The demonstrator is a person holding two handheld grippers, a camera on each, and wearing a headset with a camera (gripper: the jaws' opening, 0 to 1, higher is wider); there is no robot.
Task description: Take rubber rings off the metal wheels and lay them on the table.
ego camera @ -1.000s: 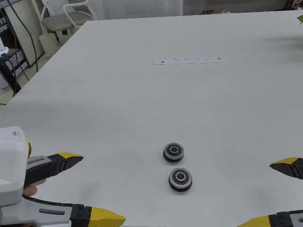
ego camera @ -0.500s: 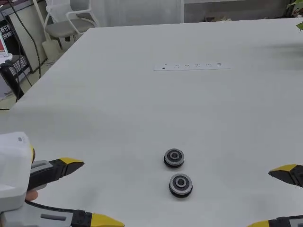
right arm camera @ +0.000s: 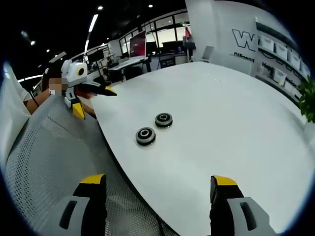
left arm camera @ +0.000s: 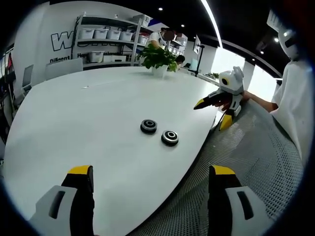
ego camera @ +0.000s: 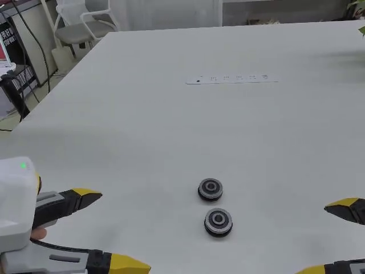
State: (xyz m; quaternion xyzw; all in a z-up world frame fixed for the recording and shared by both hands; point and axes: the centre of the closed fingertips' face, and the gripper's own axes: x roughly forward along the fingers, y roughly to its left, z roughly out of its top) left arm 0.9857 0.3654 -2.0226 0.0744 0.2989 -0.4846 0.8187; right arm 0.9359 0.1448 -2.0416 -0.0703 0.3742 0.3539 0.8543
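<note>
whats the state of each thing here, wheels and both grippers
far wheel: lying flat on the table, black rubber ring on, untouched
near wheel: lying flat, black rubber ring on, apart from the far wheel
left gripper: open, holding nothing, off to the wheels' left
right gripper: open, holding nothing, off to the wheels' right

In the head view the left gripper [ego camera: 114, 230] is cut off by the picture's bottom and left edges. The right gripper [ego camera: 322, 238] is cut off by the right edge, so little more than its yellow tips show. The far wheel [ego camera: 210, 189] and the near wheel [ego camera: 218, 221], by the table's [ego camera: 171, 120] front edge, are too small to tell rubber from metal. The marks on the white strip [ego camera: 231, 79] toward the far edge are too small to read.
</note>
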